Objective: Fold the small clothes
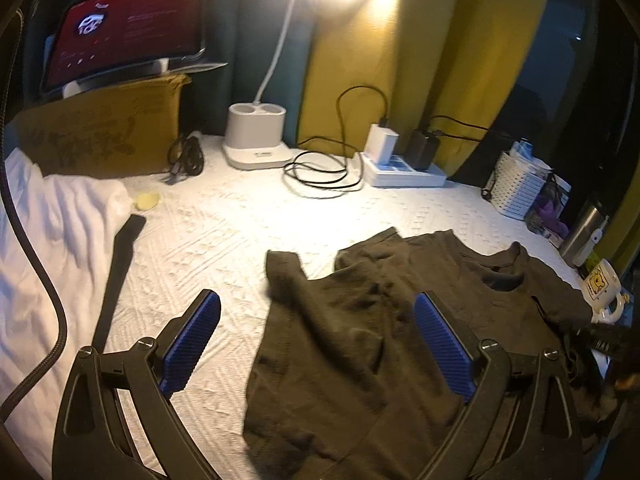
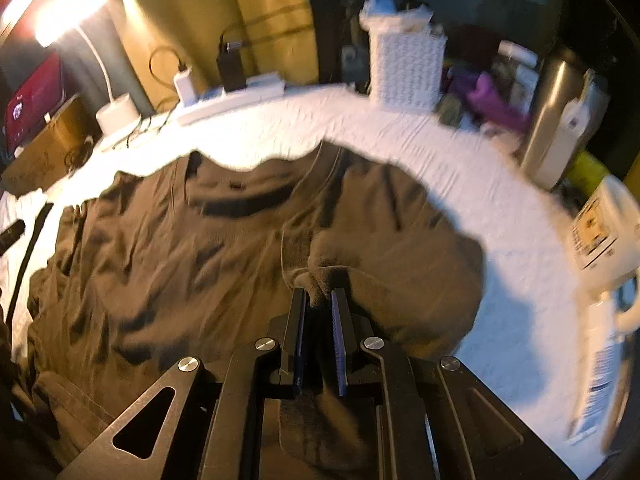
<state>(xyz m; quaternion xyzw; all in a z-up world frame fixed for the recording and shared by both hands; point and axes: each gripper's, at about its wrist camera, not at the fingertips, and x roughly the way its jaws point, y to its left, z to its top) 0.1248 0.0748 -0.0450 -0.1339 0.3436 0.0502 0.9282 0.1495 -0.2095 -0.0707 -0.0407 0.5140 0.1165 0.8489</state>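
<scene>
Garment: dark olive t-shirt [image 1: 360,320], spread rumpled on a white textured bedcover [image 1: 208,232], collar toward the far side; one sleeve flipped up at the near-left.

Left gripper [image 1: 316,340]: blue-padded fingers [image 1: 192,344] standing wide apart, nothing between them, poised above the shirt's left part.

Right gripper [image 2: 320,300]: fingers drawn narrow, pinching a bunched fold of the shirt (right sleeve area, lifted off the cover).

Surroundings: lamp base [image 1: 256,140], power strip [image 1: 404,172], white basket [image 2: 406,68], steel flask [image 2: 552,120], mug [image 1: 602,288].
</scene>
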